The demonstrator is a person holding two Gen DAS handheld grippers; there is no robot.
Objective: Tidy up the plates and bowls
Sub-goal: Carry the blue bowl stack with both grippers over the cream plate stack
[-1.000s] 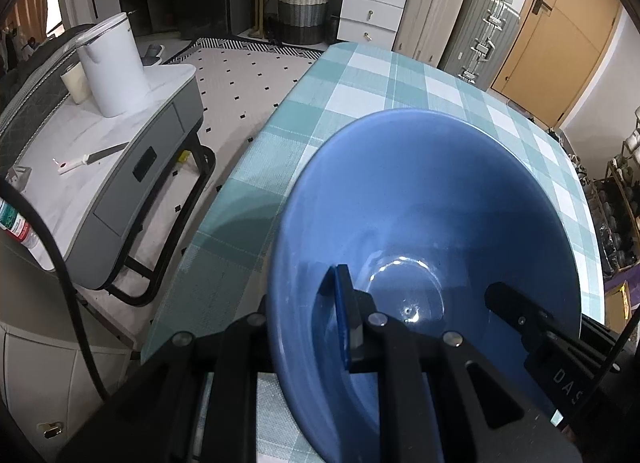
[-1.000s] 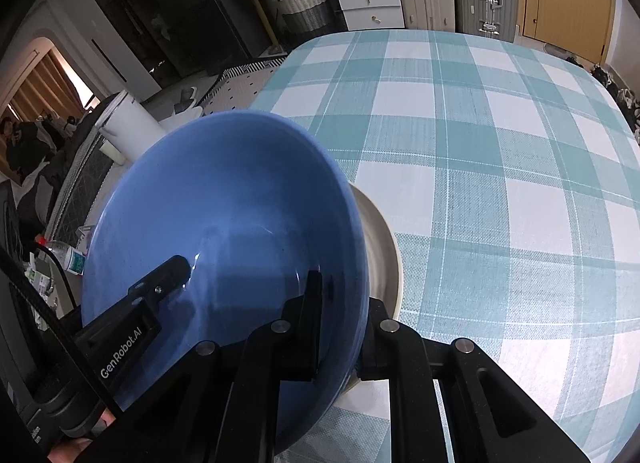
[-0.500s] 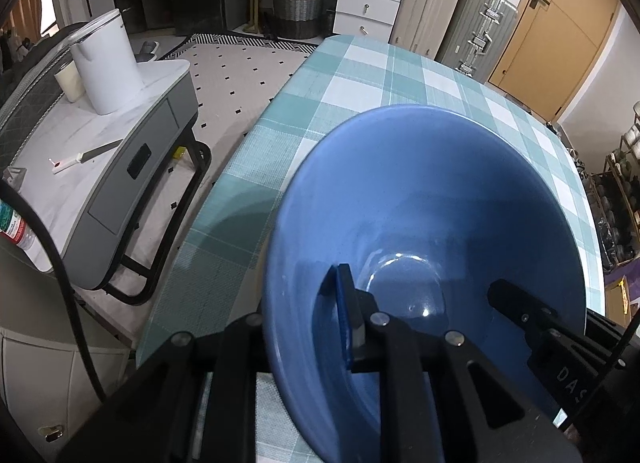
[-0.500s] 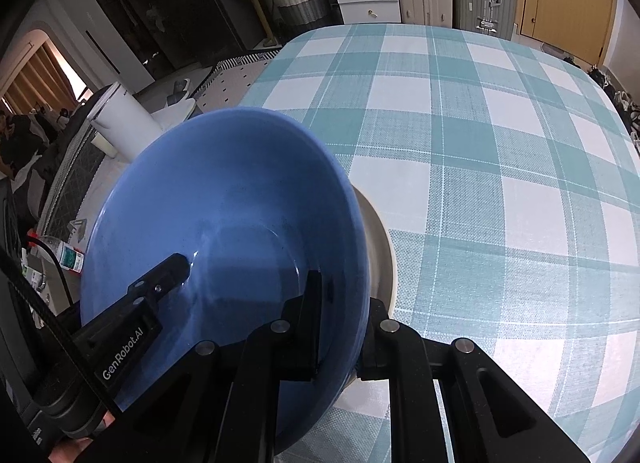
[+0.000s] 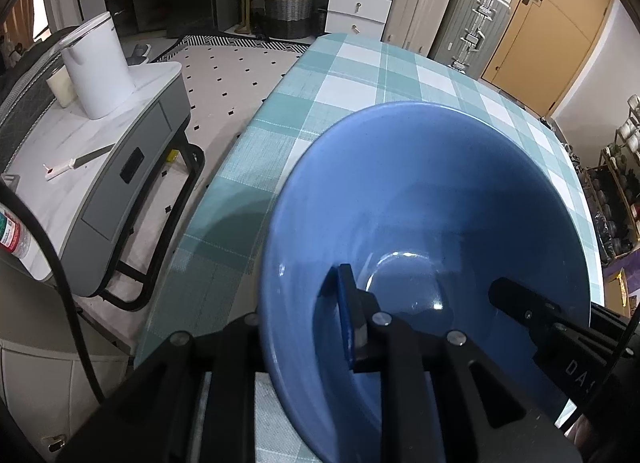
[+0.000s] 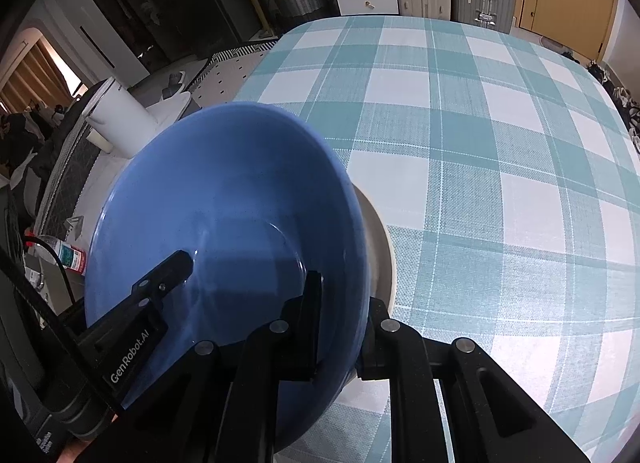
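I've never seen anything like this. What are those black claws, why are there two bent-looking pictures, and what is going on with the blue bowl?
There is no robot arm here: a person holds a two-finger tool in each hand, and a wide fisheye camera on each tool looks forward along its fingers, which bends the picture. One picture comes from the left gripper, the other from the right gripper. Each has its jaws closed on an opposite side of the rim of the same blue bowl, one finger inside and one outside. The other tool shows in each view as the black piece reaching in from the side. Under the bowl lies a teal checked tablecloth, and the edge of a beige plate peeks out beside it.
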